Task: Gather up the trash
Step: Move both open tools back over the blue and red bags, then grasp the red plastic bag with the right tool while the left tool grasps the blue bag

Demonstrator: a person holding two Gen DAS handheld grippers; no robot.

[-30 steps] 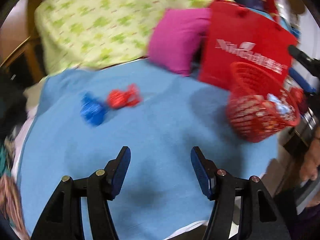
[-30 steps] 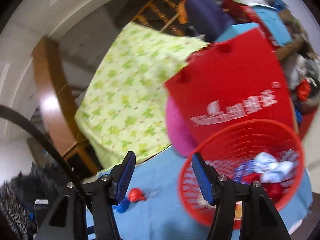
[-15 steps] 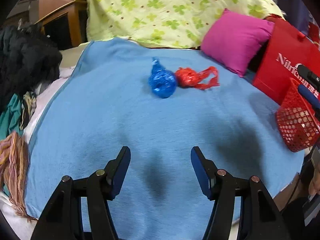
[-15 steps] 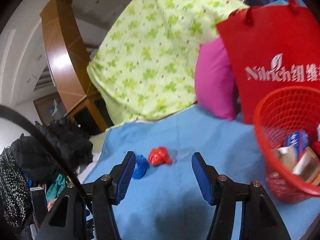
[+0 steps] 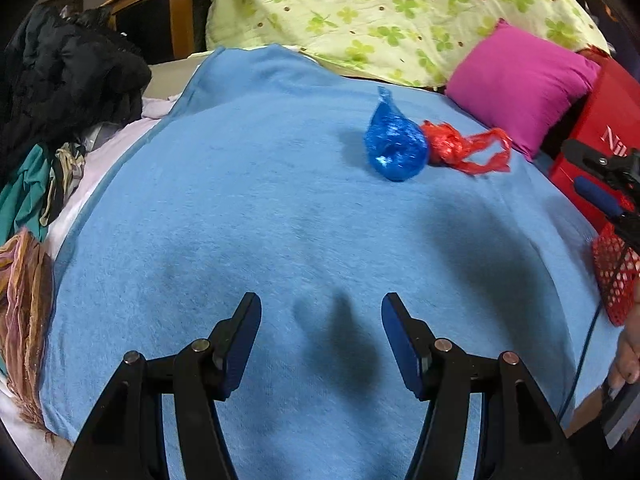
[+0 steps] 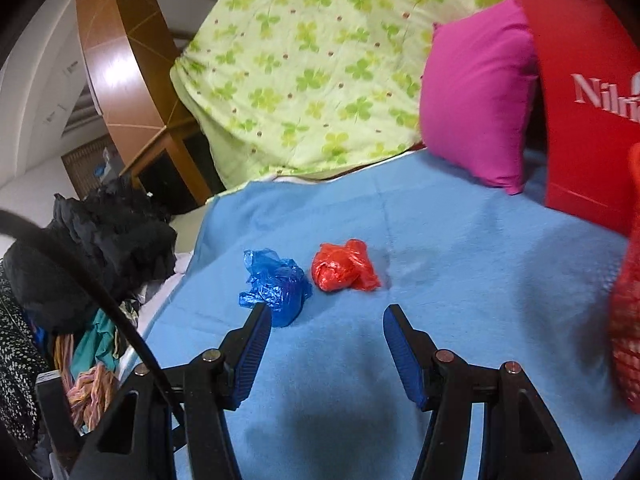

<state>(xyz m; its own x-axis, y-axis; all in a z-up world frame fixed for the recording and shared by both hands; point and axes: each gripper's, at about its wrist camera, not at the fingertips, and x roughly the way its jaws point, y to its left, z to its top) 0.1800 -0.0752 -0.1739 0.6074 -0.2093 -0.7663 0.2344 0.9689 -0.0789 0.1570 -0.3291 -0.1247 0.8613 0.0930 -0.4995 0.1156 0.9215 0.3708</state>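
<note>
Two crumpled plastic bags lie side by side on a blue blanket: a blue bag and a red bag. My left gripper hovers open over bare blanket, well short of both bags. My right gripper is open too, just short of the bags, its left fingertip close to the blue bag's near edge. Nothing sits between either pair of jaws. A red mesh basket stands at the right edge, and the right gripper shows beside it in the left wrist view.
A magenta cushion, a green clover-print cover and a red paper bag line the far side. Dark clothes and coloured fabrics pile up on the left. A person's hand shows at the lower right.
Both grippers swung left and dipped toward the blanket. The basket slid to the right edge of both views, and the two bags now sit nearer, almost centred ahead of the right gripper.
</note>
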